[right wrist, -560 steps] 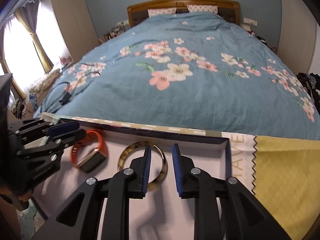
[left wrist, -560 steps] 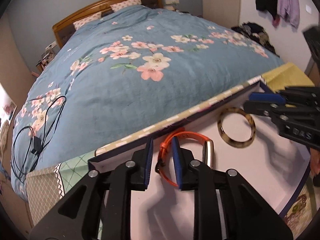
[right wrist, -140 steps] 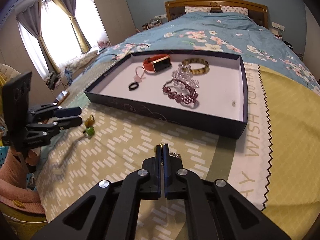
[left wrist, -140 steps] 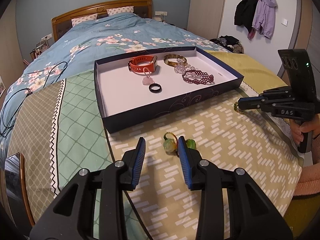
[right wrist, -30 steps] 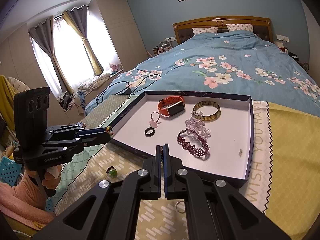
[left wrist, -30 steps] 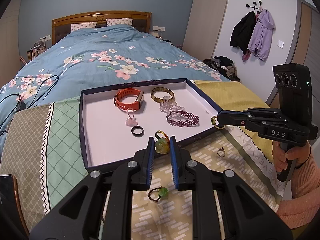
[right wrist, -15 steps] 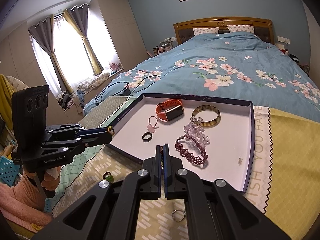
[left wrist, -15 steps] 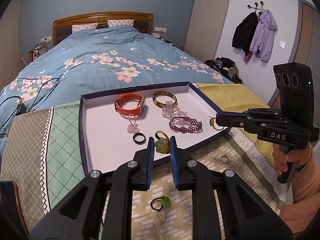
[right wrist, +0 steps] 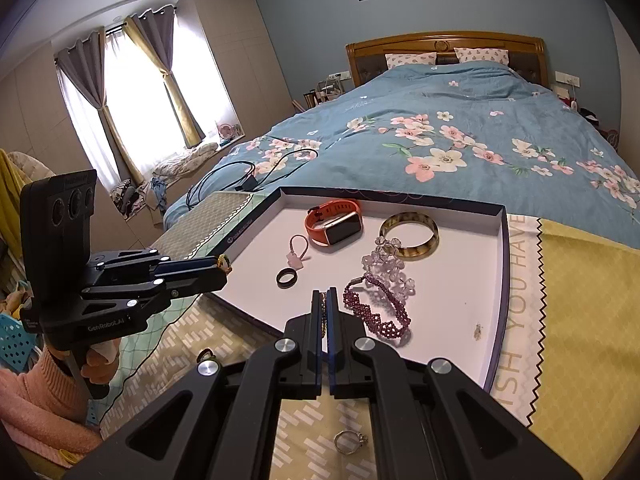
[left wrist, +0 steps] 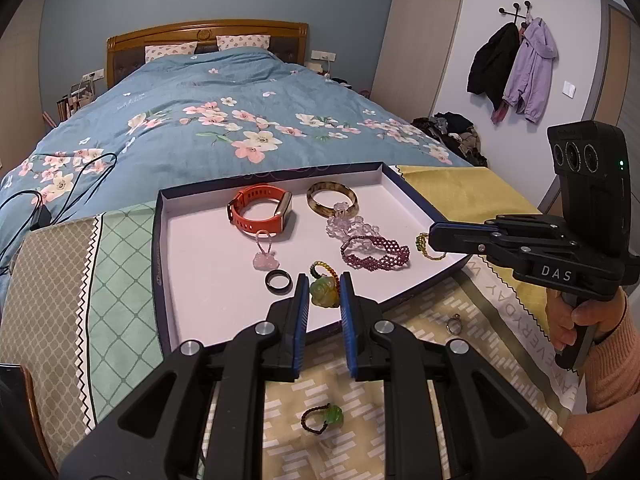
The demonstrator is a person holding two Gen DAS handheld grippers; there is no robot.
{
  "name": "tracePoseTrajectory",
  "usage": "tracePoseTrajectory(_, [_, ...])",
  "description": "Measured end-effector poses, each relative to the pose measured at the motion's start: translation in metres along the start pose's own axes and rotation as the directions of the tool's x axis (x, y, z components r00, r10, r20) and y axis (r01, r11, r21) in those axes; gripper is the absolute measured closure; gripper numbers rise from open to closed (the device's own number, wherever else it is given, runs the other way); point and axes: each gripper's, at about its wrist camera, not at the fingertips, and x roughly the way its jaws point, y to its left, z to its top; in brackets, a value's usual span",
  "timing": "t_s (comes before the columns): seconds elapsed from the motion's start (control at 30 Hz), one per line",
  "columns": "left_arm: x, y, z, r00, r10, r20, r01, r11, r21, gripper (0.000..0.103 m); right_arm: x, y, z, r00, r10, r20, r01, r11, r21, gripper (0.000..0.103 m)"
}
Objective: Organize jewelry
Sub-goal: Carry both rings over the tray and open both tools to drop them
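My left gripper [left wrist: 323,285] is shut on a green stone ring with a beaded band [left wrist: 322,291], held above the near edge of the navy tray [left wrist: 157,240]. My right gripper [right wrist: 324,295] is shut on a small gold beaded ring [left wrist: 426,245], held over the tray's right side; it also shows in the left wrist view [left wrist: 434,237]. In the tray lie an orange watch [left wrist: 259,212], an amber bangle [left wrist: 331,198], a clear bead bracelet [left wrist: 349,225], a maroon beaded bracelet [left wrist: 375,257], a pink charm [left wrist: 264,258] and a black ring [left wrist: 278,281].
A second green stone ring [left wrist: 325,417] and a silver ring [left wrist: 453,323] lie on the patterned cloth in front of the tray. A bed with a blue floral cover [left wrist: 240,128] lies behind. Black cables [left wrist: 48,192] lie at its left.
Both grippers have moved forward toward the tray with their rings held. The tray looks closer and larger in both views.
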Motion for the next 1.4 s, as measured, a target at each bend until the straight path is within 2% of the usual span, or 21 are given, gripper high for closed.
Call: tracePoseTrajectory(1.4, [0.028,0.003,0.002,0.999,0.033,-0.033,-0.033,0.999,-0.013,0.087,0.027,-0.012,0.008,0.999,-0.003,-0.035,0.004,1.0,0.015,0.102])
